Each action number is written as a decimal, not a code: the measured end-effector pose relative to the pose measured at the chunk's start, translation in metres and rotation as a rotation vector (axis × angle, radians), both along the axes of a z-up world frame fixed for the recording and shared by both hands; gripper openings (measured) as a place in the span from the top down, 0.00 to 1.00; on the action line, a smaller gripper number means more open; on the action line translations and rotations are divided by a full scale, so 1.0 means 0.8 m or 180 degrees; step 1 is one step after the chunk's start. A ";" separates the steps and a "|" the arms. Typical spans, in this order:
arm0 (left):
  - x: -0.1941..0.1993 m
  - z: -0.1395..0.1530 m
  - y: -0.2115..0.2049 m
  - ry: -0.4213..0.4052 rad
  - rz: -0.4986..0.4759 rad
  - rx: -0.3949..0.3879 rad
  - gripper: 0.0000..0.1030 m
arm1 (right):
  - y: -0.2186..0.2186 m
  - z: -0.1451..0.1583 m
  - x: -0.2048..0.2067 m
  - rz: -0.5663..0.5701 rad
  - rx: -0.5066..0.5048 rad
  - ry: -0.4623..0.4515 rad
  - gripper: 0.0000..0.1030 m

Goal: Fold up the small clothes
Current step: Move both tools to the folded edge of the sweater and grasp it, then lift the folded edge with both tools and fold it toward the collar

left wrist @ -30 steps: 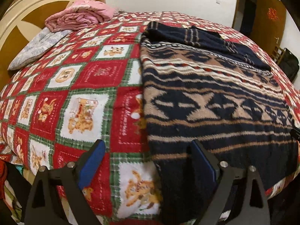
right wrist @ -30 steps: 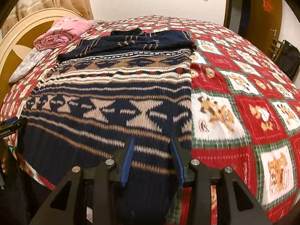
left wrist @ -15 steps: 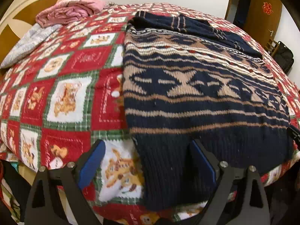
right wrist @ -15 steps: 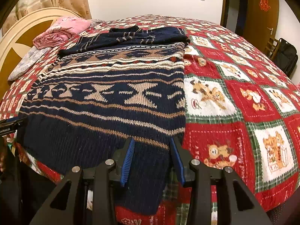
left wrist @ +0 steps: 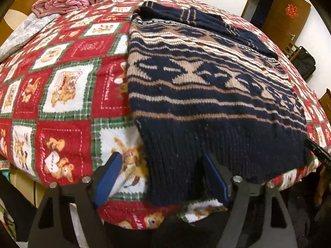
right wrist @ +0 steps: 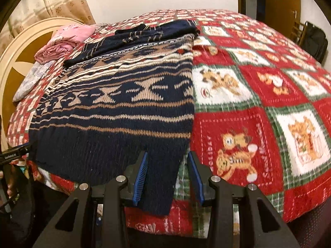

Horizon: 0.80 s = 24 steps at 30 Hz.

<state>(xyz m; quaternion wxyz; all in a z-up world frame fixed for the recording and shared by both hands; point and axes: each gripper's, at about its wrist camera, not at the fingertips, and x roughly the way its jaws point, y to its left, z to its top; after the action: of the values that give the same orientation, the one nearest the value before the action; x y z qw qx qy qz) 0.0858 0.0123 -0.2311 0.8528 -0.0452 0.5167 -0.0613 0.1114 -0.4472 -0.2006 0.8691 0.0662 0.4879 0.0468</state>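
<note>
At lower centre of both views: sweater (left wrist: 206, 95) hem hangs over bed (left wrist: 68, 111) edge. Left claw (left wrist: 163, 177) wide, closing around hem corner, pads not pressing. Right claw (right wrist: 167, 175) half-open astride other corner, no grip. Step: grasping hem. Next, likely: pinch both corners, fold toward collar.

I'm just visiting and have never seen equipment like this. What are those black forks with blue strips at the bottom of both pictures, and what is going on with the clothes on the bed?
There is no robot here. A person holds a hand tool in each hand, and each tool carries a wide-angle camera looking along its jaws, so each picture is one tool's view. The left gripper is closing its jaws around the near left hem corner of a navy and tan patterned knit sweater, which lies flat on a red, green and white teddy-bear blanket. The right gripper straddles the other hem corner, not yet pinching. A folded pink quilt sits by the headboard.
</note>
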 end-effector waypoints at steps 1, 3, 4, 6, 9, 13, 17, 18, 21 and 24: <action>-0.003 0.000 0.000 -0.0001 -0.0007 -0.0010 0.25 | 0.000 0.000 -0.002 0.0012 0.0008 0.0011 0.60; -0.005 0.000 -0.001 -0.0006 -0.0046 0.0032 0.30 | 0.002 0.001 -0.005 0.0054 0.0008 0.0024 0.60; -0.007 0.000 -0.002 0.0003 -0.0063 0.0038 0.33 | 0.002 0.001 -0.007 0.0063 0.0028 0.0033 0.60; -0.010 0.002 0.000 0.0028 -0.0081 -0.0001 0.38 | 0.002 -0.001 -0.011 0.0084 0.0039 0.0085 0.60; -0.014 0.003 0.002 0.0066 -0.0091 -0.0063 0.39 | 0.003 -0.004 -0.019 0.0144 0.0061 0.0123 0.60; -0.016 -0.002 0.000 0.0061 -0.0096 -0.0069 0.39 | 0.008 -0.006 -0.022 0.0199 0.0048 0.0151 0.67; -0.014 -0.006 0.004 0.0020 -0.0099 -0.0173 0.40 | 0.006 -0.017 -0.019 0.0174 0.0052 0.0172 0.80; -0.016 -0.005 0.006 0.0000 -0.0096 -0.0191 0.42 | 0.004 -0.015 -0.020 0.0172 0.0086 0.0160 0.84; -0.014 0.001 0.010 -0.0048 -0.0144 -0.0234 0.90 | 0.004 -0.002 -0.023 0.0189 0.0208 0.0045 0.90; -0.015 0.011 0.014 -0.0095 -0.0174 -0.0397 0.92 | 0.010 0.013 -0.029 0.0271 0.0256 -0.0131 0.90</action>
<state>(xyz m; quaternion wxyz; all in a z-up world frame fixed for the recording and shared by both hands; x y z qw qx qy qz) 0.0741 0.0233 -0.2226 0.8539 -0.0831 0.5002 -0.1174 0.0883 -0.4395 -0.1904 0.8728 0.0794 0.4700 0.1046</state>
